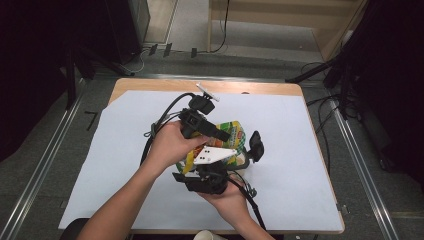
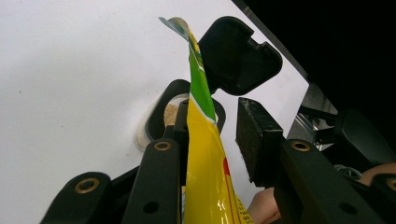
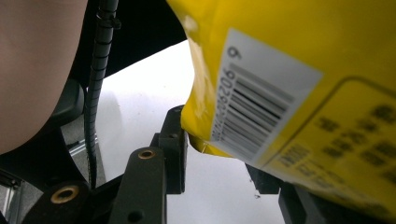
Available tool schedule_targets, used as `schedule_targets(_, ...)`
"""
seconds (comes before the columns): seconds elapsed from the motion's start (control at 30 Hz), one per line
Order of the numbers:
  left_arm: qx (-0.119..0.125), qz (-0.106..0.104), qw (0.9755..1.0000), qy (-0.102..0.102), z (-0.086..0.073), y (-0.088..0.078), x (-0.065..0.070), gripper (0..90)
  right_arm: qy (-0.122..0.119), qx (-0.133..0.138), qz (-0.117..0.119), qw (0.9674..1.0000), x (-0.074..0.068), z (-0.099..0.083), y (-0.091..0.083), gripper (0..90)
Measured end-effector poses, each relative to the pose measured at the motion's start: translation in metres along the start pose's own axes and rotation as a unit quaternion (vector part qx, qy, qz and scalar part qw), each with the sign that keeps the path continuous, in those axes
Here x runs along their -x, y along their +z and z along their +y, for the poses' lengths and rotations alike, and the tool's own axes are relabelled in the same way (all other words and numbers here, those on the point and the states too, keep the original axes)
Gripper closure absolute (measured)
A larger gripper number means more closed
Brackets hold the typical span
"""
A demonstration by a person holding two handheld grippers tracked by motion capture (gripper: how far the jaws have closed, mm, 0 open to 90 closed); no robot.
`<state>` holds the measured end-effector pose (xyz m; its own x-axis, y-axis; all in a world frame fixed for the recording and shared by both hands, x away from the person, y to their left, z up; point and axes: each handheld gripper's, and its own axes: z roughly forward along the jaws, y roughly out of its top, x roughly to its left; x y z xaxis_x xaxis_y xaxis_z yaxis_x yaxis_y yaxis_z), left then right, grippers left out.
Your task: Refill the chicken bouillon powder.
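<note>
A yellow and green snack bag hangs in the air between the two grippers, above the white-covered table. My left gripper reaches along the bag's upper end. In the left gripper view the bag runs between the jaws of that gripper, lying against the left pad, with a gap before the right pad. Its torn corner points over a black container holding pale powder, whose lid is flipped open. My right gripper is shut on the bag's barcode end.
The container and its raised lid stand just right of the bag on the white sheet. A pale cup sits at the near table edge. Cables trail from both grippers.
</note>
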<state>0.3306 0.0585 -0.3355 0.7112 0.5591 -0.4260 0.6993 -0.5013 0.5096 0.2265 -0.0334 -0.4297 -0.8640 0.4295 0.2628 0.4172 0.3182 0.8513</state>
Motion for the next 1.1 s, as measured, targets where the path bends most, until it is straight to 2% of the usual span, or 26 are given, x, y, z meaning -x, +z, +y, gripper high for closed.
schedule_targets(0.17, -0.004, 0.008, 0.9999, 0.007, 0.000, 0.003, 0.000, 70.9, 0.001, 0.003, 0.000, 1.0000, 0.001, -0.001, 0.001, 63.7)
schedule_targets(0.37, 0.001, 0.006, 0.9999, 0.009, 0.000, 0.003, 0.001, 71.6, -0.002, 0.006, -0.011, 0.9999, 0.002, -0.003, 0.002, 64.2)
schedule_targets(0.53, 0.015, 0.016, 0.9995, 0.020, 0.000, -0.001, 0.007, 72.6, -0.005, 0.012, -0.013, 0.9998, 0.000, -0.001, 0.000, 63.9)
schedule_targets(0.63, 0.005, 0.023, 0.9995, 0.019, 0.000, 0.001, 0.004, 73.2, 0.002, 0.012, -0.007, 0.9999, -0.001, -0.001, 0.001, 63.0)
schedule_targets(0.8, 0.002, 0.021, 0.9996, 0.021, -0.002, 0.000, 0.004, 74.6, -0.006, 0.008, -0.011, 0.9999, -0.003, -0.004, 0.005, 62.1)
schedule_targets(0.93, -0.008, 0.012, 0.9998, 0.015, -0.006, -0.001, 0.000, 75.1, -0.024, 0.013, -0.016, 0.9995, -0.004, -0.010, 0.007, 62.4)
schedule_targets(1.03, -0.012, 0.006, 0.9999, 0.005, -0.011, -0.001, -0.006, 77.1, -0.020, 0.013, -0.008, 0.9997, -0.002, -0.013, 0.008, 61.6)
schedule_targets(1.1, -0.017, 0.005, 0.9998, 0.006, -0.015, -0.002, -0.009, 77.7, -0.022, 0.013, -0.008, 0.9996, -0.003, -0.015, 0.010, 60.6)
